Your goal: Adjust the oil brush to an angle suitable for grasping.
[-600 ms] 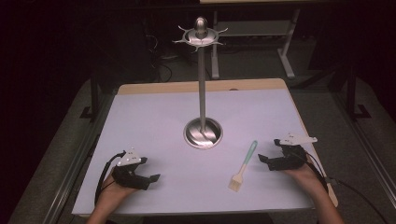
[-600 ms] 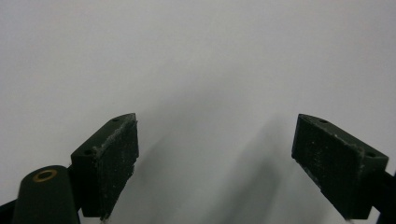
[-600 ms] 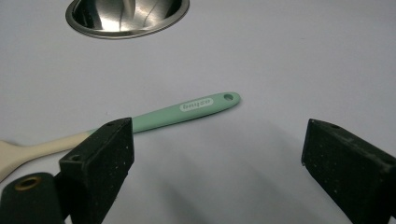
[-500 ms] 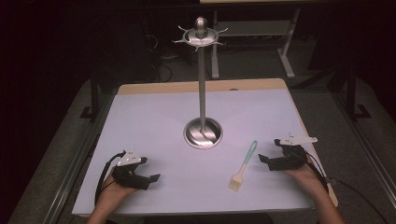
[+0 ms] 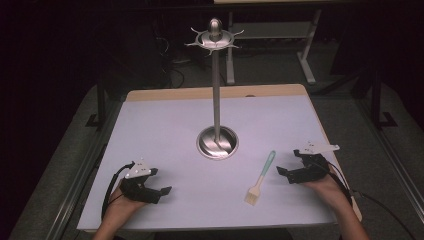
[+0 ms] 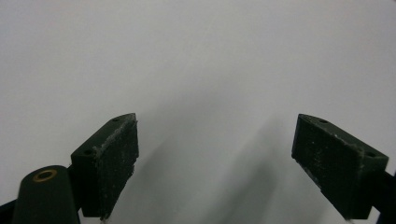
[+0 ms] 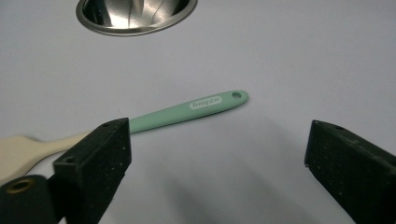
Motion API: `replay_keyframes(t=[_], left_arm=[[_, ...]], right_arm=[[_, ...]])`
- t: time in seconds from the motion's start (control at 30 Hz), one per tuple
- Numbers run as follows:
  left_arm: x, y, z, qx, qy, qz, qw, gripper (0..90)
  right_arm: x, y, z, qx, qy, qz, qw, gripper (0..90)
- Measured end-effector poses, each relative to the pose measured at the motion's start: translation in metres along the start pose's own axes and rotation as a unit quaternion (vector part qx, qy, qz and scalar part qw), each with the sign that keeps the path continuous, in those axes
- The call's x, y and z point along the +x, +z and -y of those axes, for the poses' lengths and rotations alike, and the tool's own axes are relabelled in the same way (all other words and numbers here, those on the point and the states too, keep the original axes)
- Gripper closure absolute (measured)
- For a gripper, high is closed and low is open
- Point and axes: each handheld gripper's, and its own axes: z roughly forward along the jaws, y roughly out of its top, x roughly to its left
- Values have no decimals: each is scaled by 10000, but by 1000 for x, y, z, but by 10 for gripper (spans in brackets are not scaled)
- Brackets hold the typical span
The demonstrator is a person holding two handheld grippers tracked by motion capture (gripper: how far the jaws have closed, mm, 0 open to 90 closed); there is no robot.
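A pastry brush [image 5: 262, 176] with a mint-green handle and cream bristles lies flat on the white table, right of centre; in the right gripper view the brush [image 7: 187, 109] lies just ahead of the jaws, its hanging hole at the far end. My right gripper [image 5: 286, 171] rests open on the table just right of the brush, not touching it. My right gripper [image 7: 217, 158] has nothing between its jaws. My left gripper [image 5: 161, 192] sits open at the front left, and my left gripper [image 6: 215, 158] faces bare table.
A tall steel utensil stand [image 5: 217, 90] rises from a round base [image 5: 217, 142] at the table's middle, with a crown of hooks [image 5: 215, 37] on top. The base [image 7: 135, 14] lies beyond the brush. The table's wooden back edge [image 5: 215, 92] borders dark floor and metal frames.
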Motion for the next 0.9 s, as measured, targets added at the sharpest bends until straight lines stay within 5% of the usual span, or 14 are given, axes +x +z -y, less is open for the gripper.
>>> replay_keyframes(t=[0.07, 0.23, 0.53, 0.9], left_arm=[[0, 0, 0, -11, 1, -5, 10000, 143], [-2, 1, -1, -33, -68, -3, 10000, 143], [-1, 1, -1, -16, -48, 3, 10000, 143], [-1, 1, -1, -23, -67, 4, 10000, 143]], right_arm=[[-1, -2, -3, -40, 14, -42, 10000, 260], [-4, 1, -8, 62, 37, -81, 9999, 429], [-10, 22, -21, 284, -10, 148, 9995, 843], [-15, 27, -20, 302, 14, 190, 9994, 898]])
